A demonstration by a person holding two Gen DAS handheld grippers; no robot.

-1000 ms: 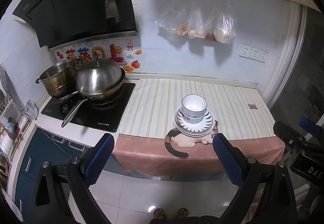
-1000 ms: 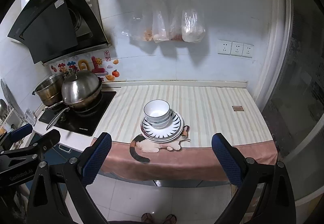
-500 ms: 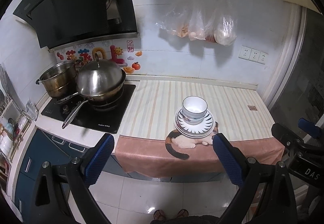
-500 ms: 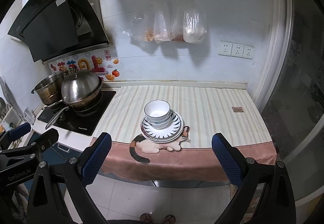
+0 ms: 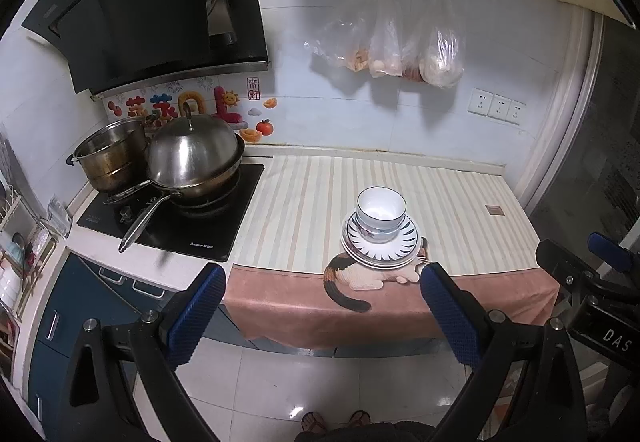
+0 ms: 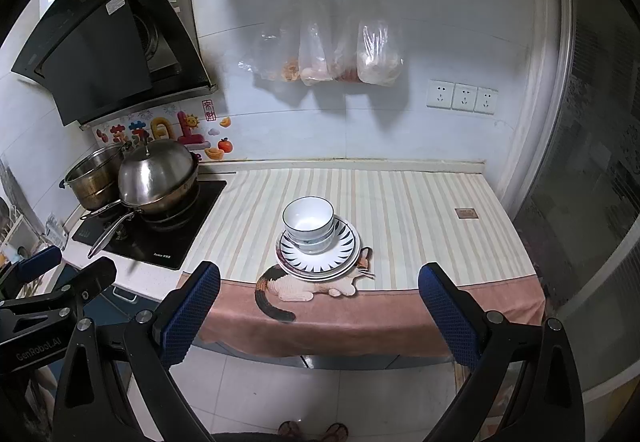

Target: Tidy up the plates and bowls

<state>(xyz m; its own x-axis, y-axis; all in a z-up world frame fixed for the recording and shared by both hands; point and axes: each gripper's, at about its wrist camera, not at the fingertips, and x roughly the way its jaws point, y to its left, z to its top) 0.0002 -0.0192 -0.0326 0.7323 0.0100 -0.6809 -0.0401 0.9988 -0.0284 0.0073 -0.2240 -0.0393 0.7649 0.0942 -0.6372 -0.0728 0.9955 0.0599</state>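
A stack of white bowls (image 5: 380, 212) sits on a stack of plates (image 5: 382, 251) with a black-striped rim, near the front edge of the striped counter mat. The bowls (image 6: 308, 222) and plates (image 6: 320, 256) also show in the right wrist view. My left gripper (image 5: 320, 306) is open and empty, held back from the counter above the floor. My right gripper (image 6: 318, 306) is open and empty too, also well short of the counter. Each gripper shows at the edge of the other's view.
A lidded steel wok (image 5: 192, 158) and a steel pot (image 5: 110, 158) stand on the black hob (image 5: 172, 218) at left. A range hood (image 5: 152, 6) hangs above. Plastic bags (image 5: 400, 46) hang on the wall. A cat-print cloth (image 5: 360, 302) drapes over the counter front.
Both grippers have drifted slightly; the views shift a little. The bowls and plates have not moved.
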